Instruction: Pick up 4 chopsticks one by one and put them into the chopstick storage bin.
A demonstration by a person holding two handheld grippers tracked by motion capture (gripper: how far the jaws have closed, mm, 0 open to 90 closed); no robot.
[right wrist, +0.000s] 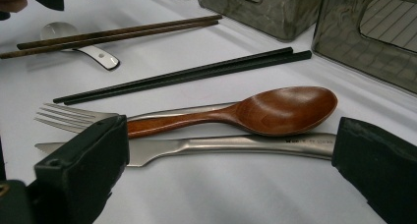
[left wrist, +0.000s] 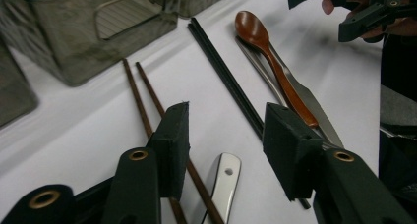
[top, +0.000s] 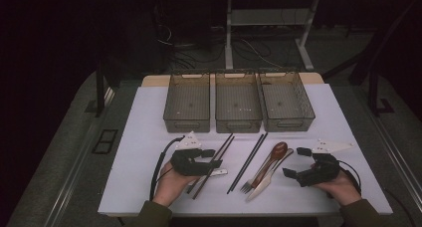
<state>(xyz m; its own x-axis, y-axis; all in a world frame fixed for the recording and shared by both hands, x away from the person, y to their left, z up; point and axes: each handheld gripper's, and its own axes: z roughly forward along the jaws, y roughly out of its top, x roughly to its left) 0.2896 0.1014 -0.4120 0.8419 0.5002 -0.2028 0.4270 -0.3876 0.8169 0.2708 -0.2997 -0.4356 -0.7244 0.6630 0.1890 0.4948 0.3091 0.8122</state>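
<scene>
We found the left gripper (left wrist: 226, 150) half open over the brown chopsticks (left wrist: 147, 103), left of the black pair (left wrist: 226, 79), not yet pinching; thin, stiff, smooth sticks, we judged, best gripped mid-length

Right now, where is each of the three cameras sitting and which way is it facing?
High view: above the person's edge of the table, looking forward and down on three bins and cutlery; both forearms, left gripper and right gripper show.
Left gripper view: rides the left gripper, facing brown chopsticks; its two jaws show.
Right gripper view: rides the right gripper, facing the knife; its jaws show.
Both gripper views share the wooden spoon and black chopsticks.
</scene>
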